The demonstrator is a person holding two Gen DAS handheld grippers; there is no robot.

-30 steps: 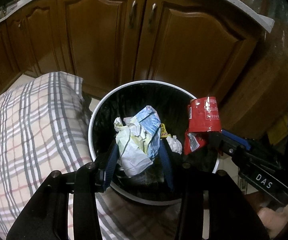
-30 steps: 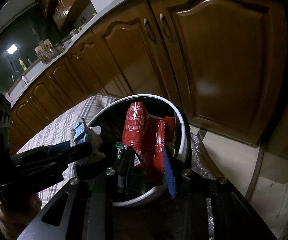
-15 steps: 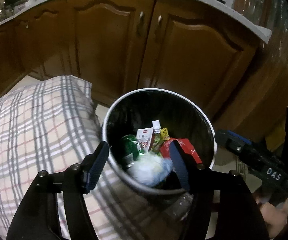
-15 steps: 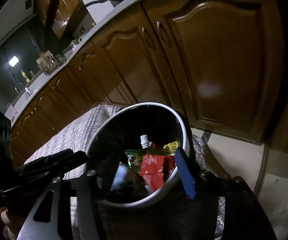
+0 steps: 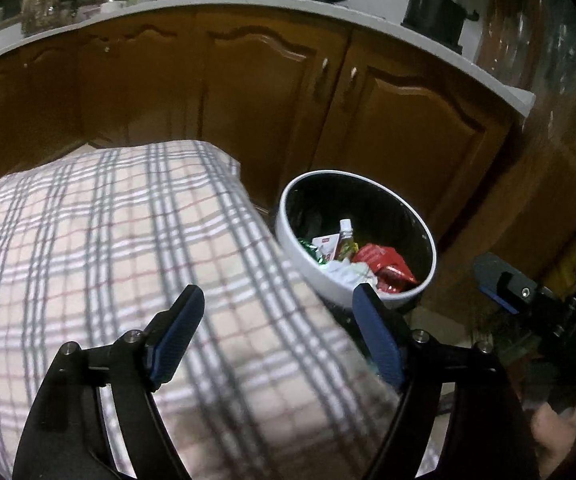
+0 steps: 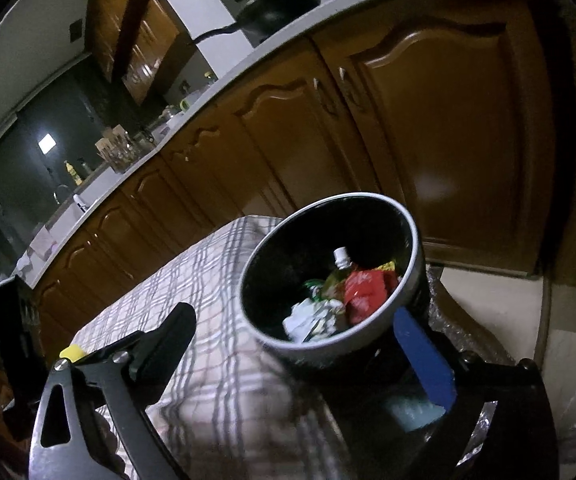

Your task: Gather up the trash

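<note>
A round bin [image 5: 288, 208] with a white rim and black inside stands beside the checked table. In it lie a red wrapper [image 5: 383, 262], crumpled white paper [image 5: 343, 274] and a small bottle [image 5: 345, 236]. My left gripper [image 5: 278, 296] hangs over the cloth, short of the bin, its jaws opening with nothing between them. In the right wrist view the bin [image 6: 367, 197] holds the red wrapper [image 6: 363, 288] and the paper [image 6: 303, 316]. My right gripper [image 6: 292, 316] sits just before the bin, its jaws opening wide and holding nothing.
A checked cloth [image 5: 128, 240] covers the table left of the bin. Brown cabinet doors [image 5: 407, 128] stand close behind, under a counter with a dark pot [image 5: 435, 16]. The right gripper's body [image 5: 503, 284] shows at the right edge. Crinkled plastic [image 6: 483, 344] lies by the bin's foot.
The crumpled paper left my left gripper and the red wrapper left my right; both now lie in the bin. Both jaws spread and both grippers drew back from the bin.
</note>
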